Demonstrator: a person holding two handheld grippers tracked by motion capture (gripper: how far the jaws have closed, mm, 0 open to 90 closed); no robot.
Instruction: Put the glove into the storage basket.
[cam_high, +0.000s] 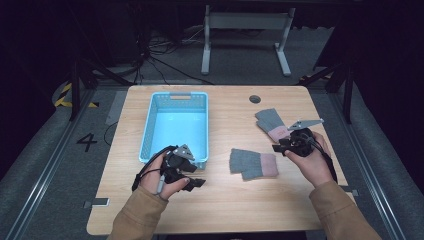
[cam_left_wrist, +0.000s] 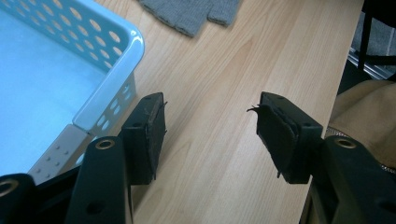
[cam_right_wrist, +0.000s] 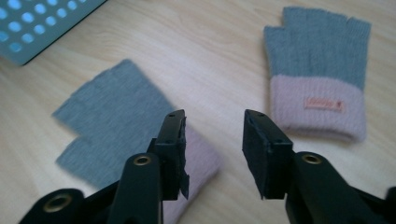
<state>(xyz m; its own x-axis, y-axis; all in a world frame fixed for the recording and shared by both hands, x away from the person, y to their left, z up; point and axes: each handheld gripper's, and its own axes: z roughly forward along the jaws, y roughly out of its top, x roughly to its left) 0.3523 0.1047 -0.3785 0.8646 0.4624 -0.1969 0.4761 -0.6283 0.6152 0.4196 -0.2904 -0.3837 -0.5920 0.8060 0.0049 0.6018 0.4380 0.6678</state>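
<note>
Lying flat, two knit gloves (cam_high: 253, 164) (cam_high: 272, 125) beside perforated plastic basket (cam_high: 175, 127).

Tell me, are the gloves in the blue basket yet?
Not yet. Nothing looks done: the blue basket is empty. One fingerless glove lies mid-table, the other glove farther back, by the right claw. That claw hovers open over them; the left claw is open beside the basket. Probably both gloves remain.
</note>
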